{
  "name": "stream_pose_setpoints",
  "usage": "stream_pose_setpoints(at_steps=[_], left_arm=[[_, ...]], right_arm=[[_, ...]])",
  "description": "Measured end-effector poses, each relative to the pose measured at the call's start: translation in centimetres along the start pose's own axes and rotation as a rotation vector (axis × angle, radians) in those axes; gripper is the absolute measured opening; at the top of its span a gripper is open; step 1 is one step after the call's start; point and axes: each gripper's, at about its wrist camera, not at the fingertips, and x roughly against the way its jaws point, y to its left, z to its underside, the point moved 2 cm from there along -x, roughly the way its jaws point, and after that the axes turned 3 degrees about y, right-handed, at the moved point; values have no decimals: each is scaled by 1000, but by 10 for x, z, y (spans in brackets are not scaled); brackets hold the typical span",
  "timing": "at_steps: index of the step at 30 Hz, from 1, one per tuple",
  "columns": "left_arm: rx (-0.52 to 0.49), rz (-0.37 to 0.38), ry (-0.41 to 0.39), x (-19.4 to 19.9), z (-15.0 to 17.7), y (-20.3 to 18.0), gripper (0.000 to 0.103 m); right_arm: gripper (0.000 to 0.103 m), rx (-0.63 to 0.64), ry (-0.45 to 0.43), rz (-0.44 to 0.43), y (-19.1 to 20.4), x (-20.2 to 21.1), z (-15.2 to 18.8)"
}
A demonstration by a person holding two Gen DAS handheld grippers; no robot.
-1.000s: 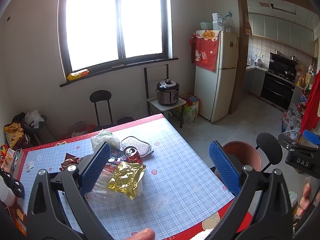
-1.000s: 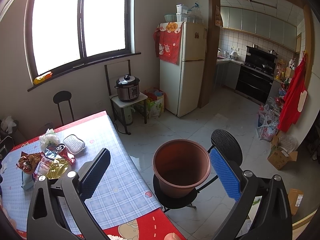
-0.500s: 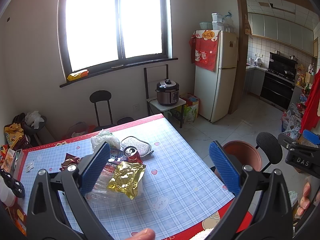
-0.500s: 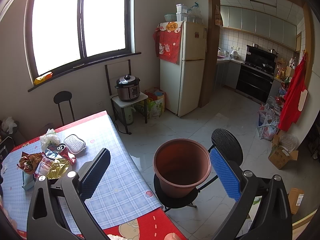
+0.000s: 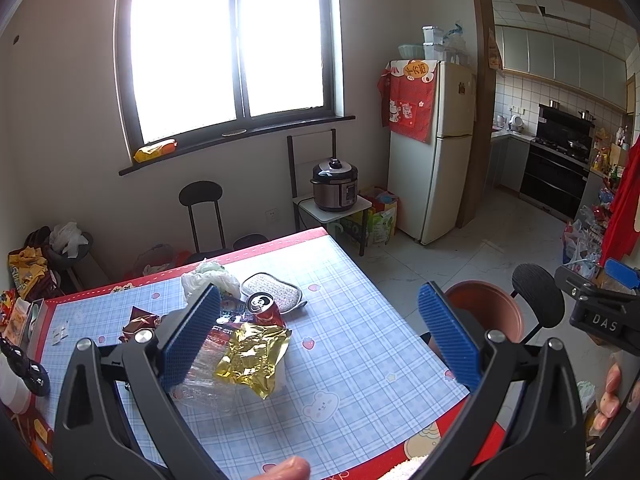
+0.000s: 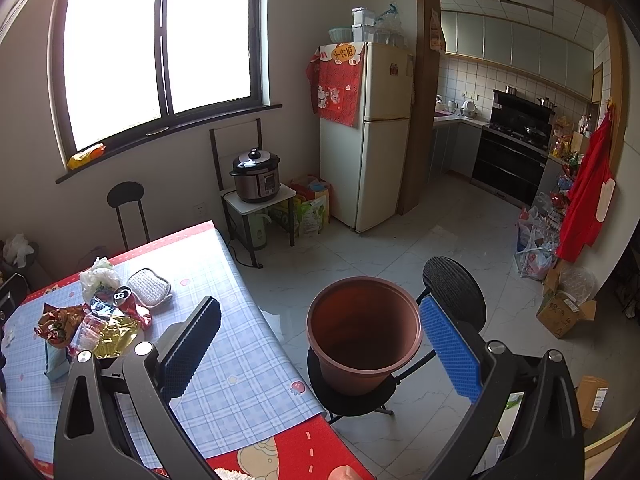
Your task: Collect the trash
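Observation:
A heap of trash lies on the blue checked table point(image 5: 360, 344): a gold foil wrapper point(image 5: 254, 354), a crushed red can point(image 5: 264, 308), a clear plastic bottle point(image 5: 204, 384), a white plastic bag point(image 5: 208, 276) and a brown snack wrapper point(image 5: 140, 320). My left gripper point(image 5: 320, 336) hovers open above the table, its left pad over the heap. The same heap point(image 6: 100, 320) shows far left in the right wrist view. My right gripper point(image 6: 320, 344) hangs open over the brown bucket point(image 6: 364, 336), which stands on a black stool point(image 6: 352, 396) beside the table.
A grey mesh pad point(image 5: 276, 292) lies behind the can. Black chairs point(image 5: 200, 208) stand by the window wall. A pressure cooker point(image 6: 256, 176) sits on a small stand next to the fridge point(image 6: 372, 136). Cardboard boxes point(image 6: 564, 312) and bags line the right wall.

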Motion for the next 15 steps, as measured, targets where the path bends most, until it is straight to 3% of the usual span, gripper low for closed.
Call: stream_pose_setpoints(at_steps=[15], left_arm=[[-1, -3, 2, 0, 0, 0, 98]], right_arm=[[98, -2, 6, -5, -2, -1, 1]])
